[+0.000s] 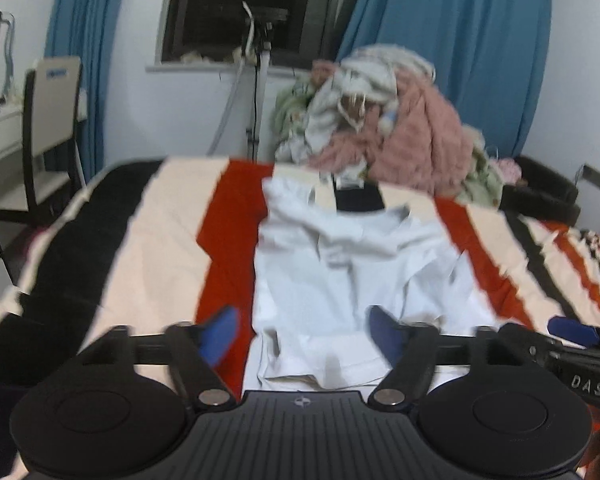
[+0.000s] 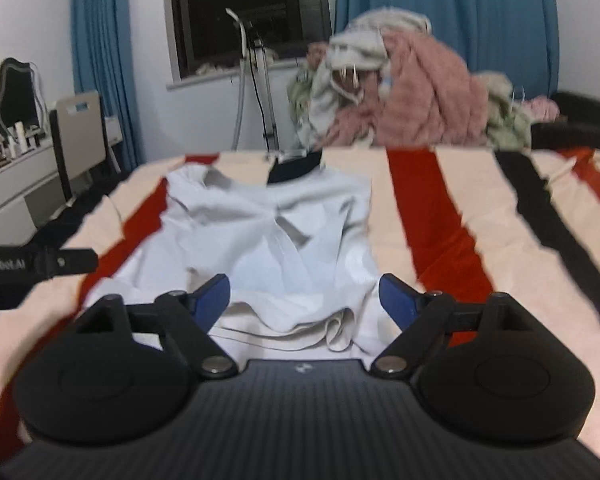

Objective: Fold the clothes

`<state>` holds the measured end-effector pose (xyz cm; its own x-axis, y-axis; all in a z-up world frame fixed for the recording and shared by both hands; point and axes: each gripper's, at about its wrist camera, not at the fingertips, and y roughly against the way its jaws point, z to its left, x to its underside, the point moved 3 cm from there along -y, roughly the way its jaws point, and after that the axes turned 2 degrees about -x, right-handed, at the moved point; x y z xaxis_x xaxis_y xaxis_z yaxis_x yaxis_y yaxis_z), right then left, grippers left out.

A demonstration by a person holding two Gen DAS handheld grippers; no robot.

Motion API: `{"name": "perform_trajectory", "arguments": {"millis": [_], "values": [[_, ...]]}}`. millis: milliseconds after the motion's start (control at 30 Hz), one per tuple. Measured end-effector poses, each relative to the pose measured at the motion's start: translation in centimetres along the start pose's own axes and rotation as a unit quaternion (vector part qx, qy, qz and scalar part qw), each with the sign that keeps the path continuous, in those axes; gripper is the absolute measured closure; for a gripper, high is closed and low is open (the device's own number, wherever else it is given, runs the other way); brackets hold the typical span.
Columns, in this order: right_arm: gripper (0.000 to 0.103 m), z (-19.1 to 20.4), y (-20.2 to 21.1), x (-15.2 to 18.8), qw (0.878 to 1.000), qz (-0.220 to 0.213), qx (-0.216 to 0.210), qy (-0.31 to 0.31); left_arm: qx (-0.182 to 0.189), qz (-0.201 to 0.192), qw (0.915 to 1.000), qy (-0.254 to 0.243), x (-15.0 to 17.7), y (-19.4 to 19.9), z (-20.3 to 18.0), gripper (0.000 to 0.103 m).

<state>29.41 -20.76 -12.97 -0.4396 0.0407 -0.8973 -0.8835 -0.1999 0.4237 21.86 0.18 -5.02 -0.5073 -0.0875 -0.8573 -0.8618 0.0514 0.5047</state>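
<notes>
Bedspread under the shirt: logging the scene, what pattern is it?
The cream bedspread has red and black stripes, clearest in the right wrist view.

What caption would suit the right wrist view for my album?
Open right gripper above the near hem of a white shirt lying on a striped bedspread.

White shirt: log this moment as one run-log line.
left gripper open, empty | right gripper open, empty | white shirt flat on striped bed cover, sides folded in
</notes>
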Motion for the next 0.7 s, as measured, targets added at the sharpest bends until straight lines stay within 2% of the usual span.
{"name": "perform_trajectory", "arguments": {"millis": [100,167,367,500,700], "values": [[0.020,0.0,3.3,-0.7,1.000,-0.016,0.004,-0.006,0.007,-0.029,0.9994,-0.017,-0.3,3.8,-0.6,0.012],[0.020,-0.2,5.6,-0.9,1.000,-0.025,0.003,-0.013,0.006,-0.047,0.9984,-0.033,0.3,6.1,-1.1,0.003],[0.020,-0.7,11.1,-0.1,0.998,-0.046,0.002,-0.043,0.017,-0.051,0.9982,-0.027,2.7,11.3,-1.6,0.002],[0.020,-0.7,12.7,0.9,0.997,-0.050,0.005,-0.060,0.017,-0.055,0.9978,-0.034,4.2,13.1,-1.9,0.002],[0.020,0.4,12.8,1.1,0.998,-0.060,0.013,-0.025,0.015,-0.056,0.9977,-0.035,4.6,13.1,-2.2,0.001]]}}
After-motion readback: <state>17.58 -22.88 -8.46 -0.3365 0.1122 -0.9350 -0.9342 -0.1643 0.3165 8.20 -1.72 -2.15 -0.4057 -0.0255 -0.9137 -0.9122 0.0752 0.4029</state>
